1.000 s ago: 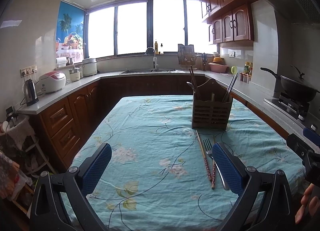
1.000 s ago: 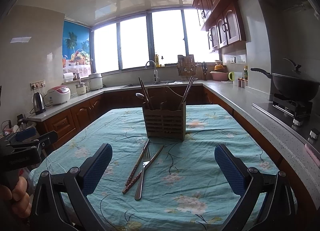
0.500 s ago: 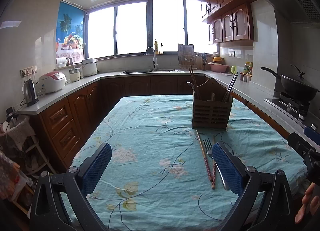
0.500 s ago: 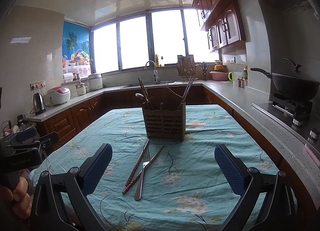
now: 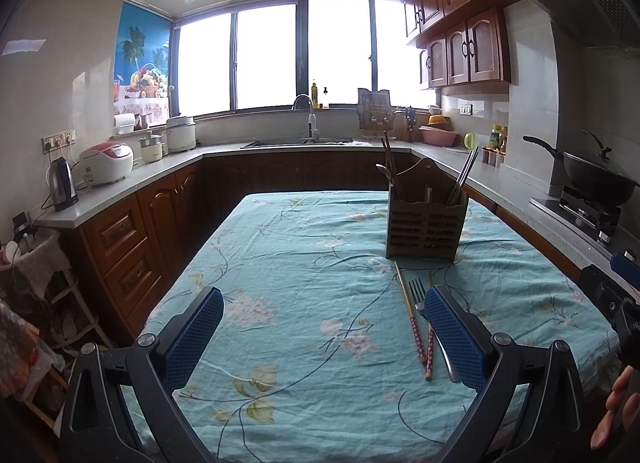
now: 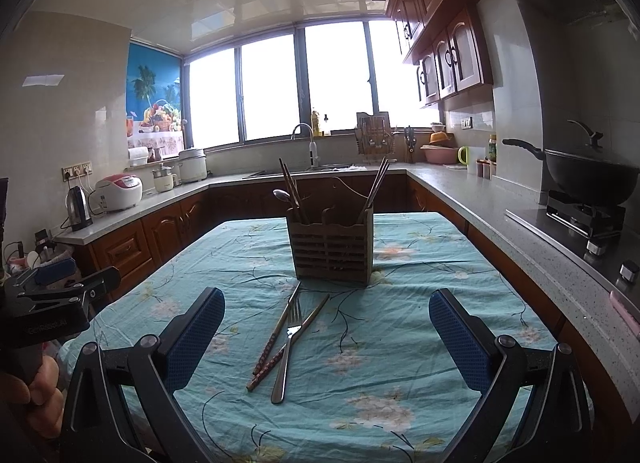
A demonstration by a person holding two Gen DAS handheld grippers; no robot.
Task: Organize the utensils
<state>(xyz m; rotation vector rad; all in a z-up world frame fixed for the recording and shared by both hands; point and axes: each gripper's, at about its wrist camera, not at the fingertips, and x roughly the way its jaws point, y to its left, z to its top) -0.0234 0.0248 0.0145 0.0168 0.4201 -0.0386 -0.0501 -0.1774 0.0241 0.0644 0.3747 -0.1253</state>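
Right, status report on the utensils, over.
Both grippers open, empty. Fork and chopsticks loose on cloth before holder. Nothing in the way.

The right gripper (image 6: 326, 337) hovers over the near edge of the worktop (image 6: 440, 303), its blue-padded fingers (image 6: 196, 337) spread wide with nothing between them. On the floral teal cloth lie a fork (image 6: 289, 347) and two chopsticks (image 6: 280, 337), the fork crossing over one chopstick, all pointing toward a slatted utensil holder (image 6: 331, 249) that stands upright just beyond them. More chopsticks and a spoon stick out of the holder's top. At the left edge, a hand (image 6: 34, 395) grips the left gripper (image 6: 60, 299); whether its fingers are spread cannot be told. A black wok (image 6: 588, 175) sits on the stove at right.
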